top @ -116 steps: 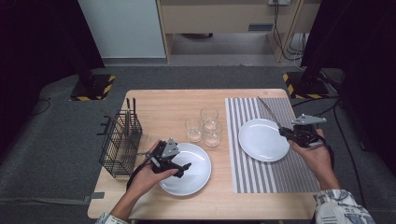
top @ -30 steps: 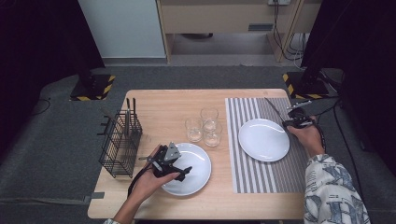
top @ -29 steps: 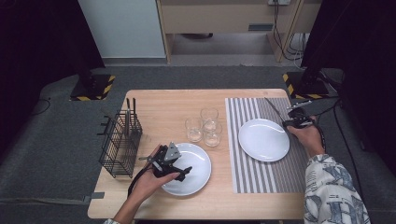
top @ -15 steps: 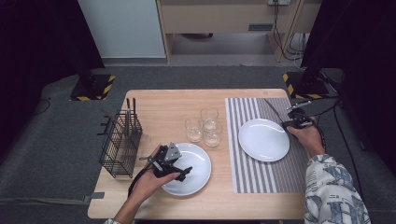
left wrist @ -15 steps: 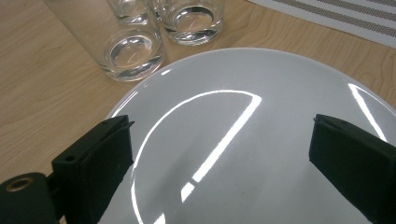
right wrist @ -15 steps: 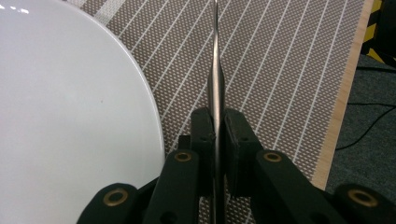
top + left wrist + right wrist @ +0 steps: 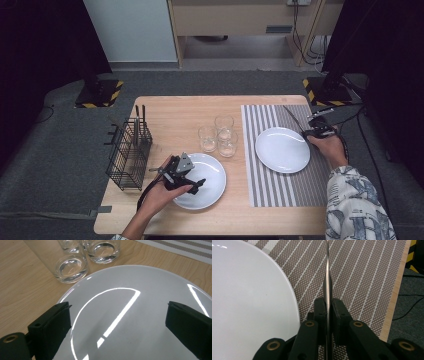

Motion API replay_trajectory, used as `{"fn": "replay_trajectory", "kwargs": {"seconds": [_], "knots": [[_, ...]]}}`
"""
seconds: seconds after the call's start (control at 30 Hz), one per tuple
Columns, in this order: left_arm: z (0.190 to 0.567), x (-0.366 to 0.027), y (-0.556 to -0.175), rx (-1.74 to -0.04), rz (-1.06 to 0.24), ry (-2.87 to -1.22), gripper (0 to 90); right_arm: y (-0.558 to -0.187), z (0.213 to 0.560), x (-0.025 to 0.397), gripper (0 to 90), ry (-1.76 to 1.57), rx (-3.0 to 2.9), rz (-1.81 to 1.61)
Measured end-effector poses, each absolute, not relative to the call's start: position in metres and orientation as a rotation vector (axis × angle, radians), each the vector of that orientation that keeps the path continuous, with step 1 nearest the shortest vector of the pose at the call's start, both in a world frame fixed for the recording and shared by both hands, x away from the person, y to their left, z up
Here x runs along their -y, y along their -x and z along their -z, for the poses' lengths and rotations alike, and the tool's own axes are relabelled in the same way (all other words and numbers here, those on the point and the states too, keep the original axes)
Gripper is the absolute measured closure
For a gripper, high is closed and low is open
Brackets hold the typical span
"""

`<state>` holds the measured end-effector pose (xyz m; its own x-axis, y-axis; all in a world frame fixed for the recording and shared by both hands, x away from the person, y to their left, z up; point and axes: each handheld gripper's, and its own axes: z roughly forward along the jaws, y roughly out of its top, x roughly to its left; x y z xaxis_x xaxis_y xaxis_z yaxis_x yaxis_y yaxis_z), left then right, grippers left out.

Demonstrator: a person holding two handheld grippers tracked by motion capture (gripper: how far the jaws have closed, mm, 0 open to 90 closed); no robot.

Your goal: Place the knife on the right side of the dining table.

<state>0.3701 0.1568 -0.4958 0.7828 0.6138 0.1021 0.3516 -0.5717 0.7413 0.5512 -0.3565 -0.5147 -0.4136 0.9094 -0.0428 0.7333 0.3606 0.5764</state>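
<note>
Since the earlier frame your right tool [image 7: 316, 126] has carried the knife [image 7: 327, 277] back along the mat [image 7: 367, 277], pinching it just right of the plate [image 7: 282, 149], blade pointing away from you. Your left tool [image 7: 117, 332] hangs spread over the nearer plate [image 7: 130, 315].

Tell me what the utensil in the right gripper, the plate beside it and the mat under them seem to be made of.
The utensil clamped in the right gripper looks like polished metal, likely steel: thin, grey, shiny. The plate seems glazed ceramic, glossy white and smooth, though hard plastic can't be excluded. The striped mat appears woven, vinyl or fabric, with a matt dotted weave.
</note>
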Motion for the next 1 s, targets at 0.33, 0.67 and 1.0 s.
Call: {"fn": "replay_trajectory", "kwargs": {"seconds": [0.33,0.67,1.0], "knots": [[0.4950,-0.1569,-0.3697,-0.712,-0.456,-2.226,5.5,-0.5507,0.5149,0.3562,83.2,-1.445,-2.266,-0.687],[0.4966,-0.1532,-0.3685,-0.702,-0.452,-2.240,5.5,-0.5492,0.5160,0.3574,82.8,-1.451,-2.253,-0.708],[0.4972,-0.1531,-0.3686,-0.700,-0.447,-2.242,5.5,-0.5494,0.5162,0.3594,83.2,-1.467,-2.250,-0.730]]}}
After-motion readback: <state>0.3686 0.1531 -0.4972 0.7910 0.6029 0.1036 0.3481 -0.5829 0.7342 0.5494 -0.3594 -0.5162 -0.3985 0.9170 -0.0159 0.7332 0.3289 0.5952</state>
